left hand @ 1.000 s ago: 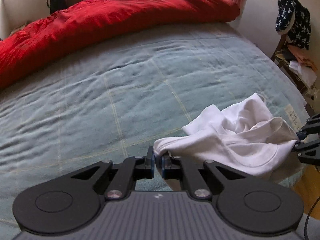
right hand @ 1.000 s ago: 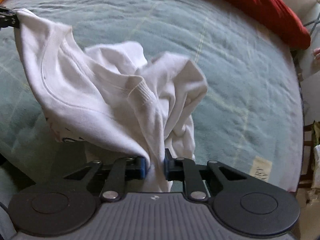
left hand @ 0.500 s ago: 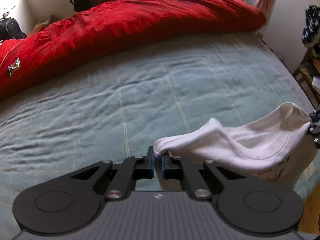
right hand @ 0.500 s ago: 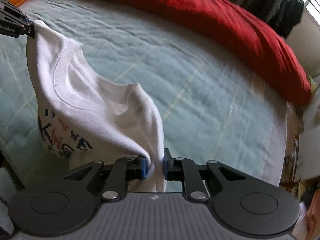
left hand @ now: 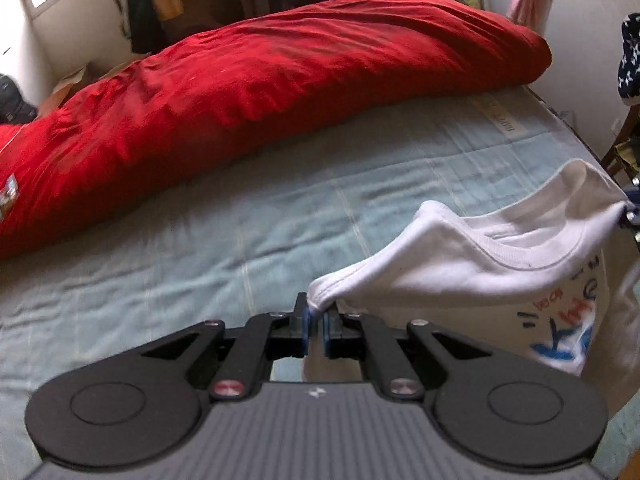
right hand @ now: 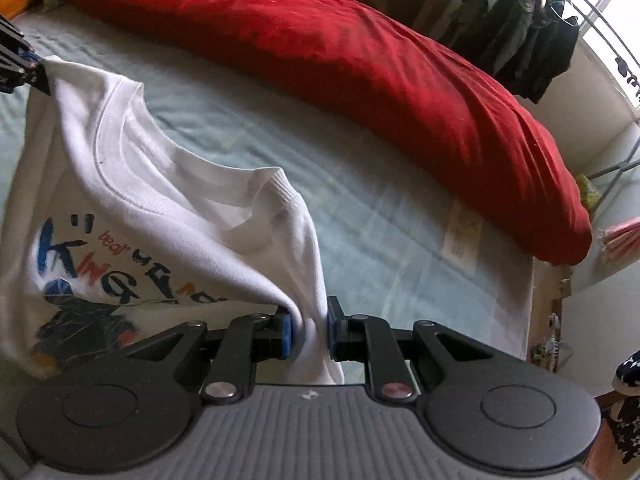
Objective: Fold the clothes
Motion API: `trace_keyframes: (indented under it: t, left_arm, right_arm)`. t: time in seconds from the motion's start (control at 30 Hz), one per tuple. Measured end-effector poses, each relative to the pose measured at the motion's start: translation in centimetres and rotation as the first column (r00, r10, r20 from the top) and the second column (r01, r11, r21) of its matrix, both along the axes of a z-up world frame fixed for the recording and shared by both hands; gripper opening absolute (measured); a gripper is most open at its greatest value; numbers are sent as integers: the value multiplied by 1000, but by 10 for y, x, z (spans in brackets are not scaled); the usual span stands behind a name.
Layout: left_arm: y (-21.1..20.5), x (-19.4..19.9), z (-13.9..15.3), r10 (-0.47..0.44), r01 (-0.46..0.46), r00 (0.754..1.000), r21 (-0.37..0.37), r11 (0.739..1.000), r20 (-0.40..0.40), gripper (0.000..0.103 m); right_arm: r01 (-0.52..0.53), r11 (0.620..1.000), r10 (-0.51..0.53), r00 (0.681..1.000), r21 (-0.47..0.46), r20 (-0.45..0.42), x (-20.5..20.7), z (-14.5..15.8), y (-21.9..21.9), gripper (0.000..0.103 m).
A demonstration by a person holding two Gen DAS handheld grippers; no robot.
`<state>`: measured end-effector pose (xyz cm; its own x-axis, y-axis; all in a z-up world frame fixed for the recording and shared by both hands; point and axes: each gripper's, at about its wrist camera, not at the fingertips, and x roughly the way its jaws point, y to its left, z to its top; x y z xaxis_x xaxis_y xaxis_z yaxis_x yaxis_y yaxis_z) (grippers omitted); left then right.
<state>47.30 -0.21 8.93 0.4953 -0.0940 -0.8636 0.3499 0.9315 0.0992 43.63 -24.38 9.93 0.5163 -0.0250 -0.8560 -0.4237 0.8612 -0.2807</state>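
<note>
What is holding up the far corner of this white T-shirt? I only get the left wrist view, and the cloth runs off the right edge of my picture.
Observer: The right gripper. Its jaws are shut on a bunch of the white T-shirt, next to the ribbed collar.
Operator: And the print on the front? I only see scraps of blue and red.
Observer: The right wrist view shows more of the print: blue, red and dark letters, with a dark figure below them.
</note>
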Motion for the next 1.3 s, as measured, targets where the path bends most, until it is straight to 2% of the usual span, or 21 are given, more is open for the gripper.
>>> trace_keyframes:
  t: [0.17,0.37,0.47,0.53,0.6,0.67,0.73,0.77,0.87,1.0,1.1,1.2,1.3]
  left_arm:
    - [-8,45,-45,-23,23,998,-4,1000,-62,5]
    - [-18,75,-105,-22,23,989,6,1000,-146,5]
    - [-21,80,-127,-20,21,978,1,1000,-207,12]
    - [-19,77,-134,-7,6,975,-4,1000,-224,16]
    - [-15,71,-136,2,-5,975,-14,1000,-223,21]
    - [-7,61,-130,19,-26,977,-33,999,-211,26]
    - [2,47,-121,46,-58,977,-53,997,-207,39]
    - [7,39,-117,57,-72,976,-65,995,-208,41]
    - [20,9,-105,93,-113,971,-82,990,-220,43]
    - [28,-40,-98,140,-175,952,-111,978,-274,46]
    - [27,-74,-101,181,-220,939,-109,969,-292,51]
    - [22,-103,-108,238,-276,927,-96,956,-291,51]
    - [19,-123,-120,284,-333,906,-116,936,-314,51]
  right_arm:
    - [32,999,-33,999,-19,-30,49,-45,-14,20]
    - [48,998,-52,993,-40,-106,97,-107,-12,20]
    - [49,999,-52,985,-19,-165,109,-127,-12,29]
    - [61,998,-59,986,7,-159,98,-116,-12,41]
    - [73,997,-67,986,34,-152,87,-105,-12,57]
    - [84,995,-75,986,60,-146,76,-95,-12,63]
    - [95,992,-83,987,87,-140,64,-84,-12,70]
    - [101,990,-87,987,100,-138,59,-79,-12,74]
    - [117,983,-99,987,140,-129,42,-63,-13,77]
    - [138,972,-116,986,192,-121,19,-43,-12,82]
    - [149,965,-122,983,216,-135,-9,-36,-5,82]
    - [166,956,-132,980,243,-151,-35,-30,3,82]
    - [154,952,-119,983,265,-142,-61,-27,9,82]
